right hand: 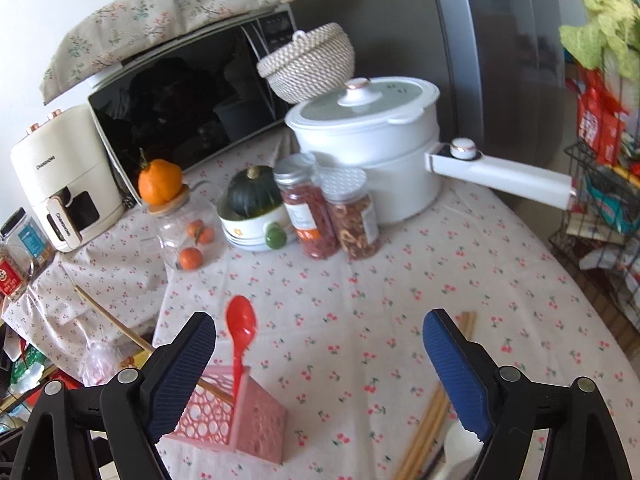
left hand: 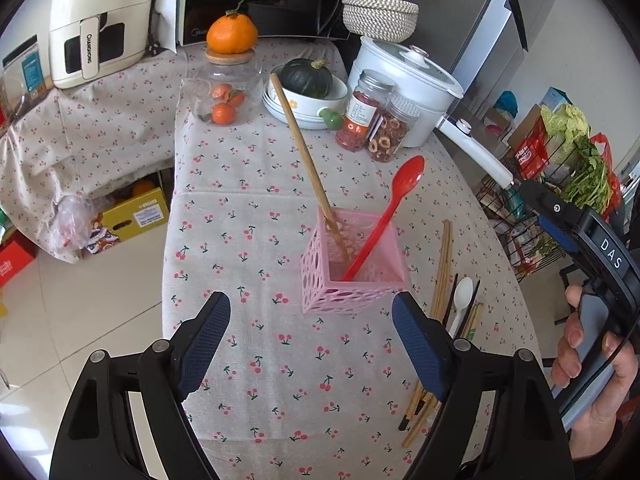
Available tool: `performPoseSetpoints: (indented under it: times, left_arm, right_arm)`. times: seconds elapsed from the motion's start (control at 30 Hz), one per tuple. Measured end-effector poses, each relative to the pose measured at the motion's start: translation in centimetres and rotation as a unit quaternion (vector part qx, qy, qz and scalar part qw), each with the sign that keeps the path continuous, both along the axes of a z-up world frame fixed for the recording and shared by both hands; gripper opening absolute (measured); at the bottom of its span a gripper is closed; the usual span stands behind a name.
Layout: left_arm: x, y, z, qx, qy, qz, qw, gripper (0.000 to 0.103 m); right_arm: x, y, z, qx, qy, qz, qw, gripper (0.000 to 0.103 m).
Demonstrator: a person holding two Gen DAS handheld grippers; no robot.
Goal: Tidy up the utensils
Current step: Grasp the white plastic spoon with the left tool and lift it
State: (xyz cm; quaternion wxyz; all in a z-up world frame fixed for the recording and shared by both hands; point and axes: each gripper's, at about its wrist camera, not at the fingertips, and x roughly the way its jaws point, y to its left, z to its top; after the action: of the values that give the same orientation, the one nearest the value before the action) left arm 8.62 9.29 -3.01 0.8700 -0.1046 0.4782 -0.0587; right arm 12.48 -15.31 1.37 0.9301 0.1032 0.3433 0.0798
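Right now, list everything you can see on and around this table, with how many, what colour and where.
holder: one, pink, mid-table
spoon: one, red, standing in the holder
wooden utensil: one, tan, leaning in the holder
chopsticks: several, wood and dark, lying on the cloth beside the holder
white spoon: one, among the chopsticks
electric pot: one, white, back of table
jars: two, clear, red contents, before the pot
squash: one, dark green, in a white bowl
woven basket: one, beige, behind the pot
microwave: one, dark-fronted, cloth on top
air fryer: one, cream
left gripper: open, empty
right gripper: open, empty
hand: one, holding the right gripper
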Motion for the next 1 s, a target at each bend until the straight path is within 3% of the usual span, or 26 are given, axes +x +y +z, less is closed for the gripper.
performPoseSetpoints:
  times: [0.2,0.4,0.53,0.67,0.9,1.0]
  left_arm:
    - [-0.9,-2.9,-1.2,0.021,0.013,-0.027,0.9993,0.087]
    - [-1.2,-6.1,-2.6,0.043,0.032,-0.055,0.9970,0.087]
    - [-1.5,-8.8,-3.7,0.049,0.045,-0.077,0.9948,0.087]
    - [-1.4,-12.4,-4.6,0.069,0.055,-0.107,0.9903,0.087]
    - [1.7,-19.2,-5.8,0.067,0.074,-0.164,0.9814,0.085]
    - [4.4,-21.2,-6.6,0.048,0.087,-0.162,0.9817,0.064]
  right_arm:
    - [-0.8,-3.6,-3.0,-0.027,0.098,-0.016,0.995,0.093]
    - [-1.3,-6.8,-5.8,-0.068,0.163,-0.024,0.984,0.093]
    - [-1.4,-9.3,-7.5,-0.063,0.209,-0.036,0.975,0.093]
    - [-1.4,-11.5,-7.8,-0.054,0.220,-0.052,0.972,0.093]
    - [-0.7,-14.8,-8.4,-0.049,0.240,-0.071,0.967,0.093]
    - [-0.5,-16.3,-8.8,-0.037,0.247,-0.081,0.965,0.093]
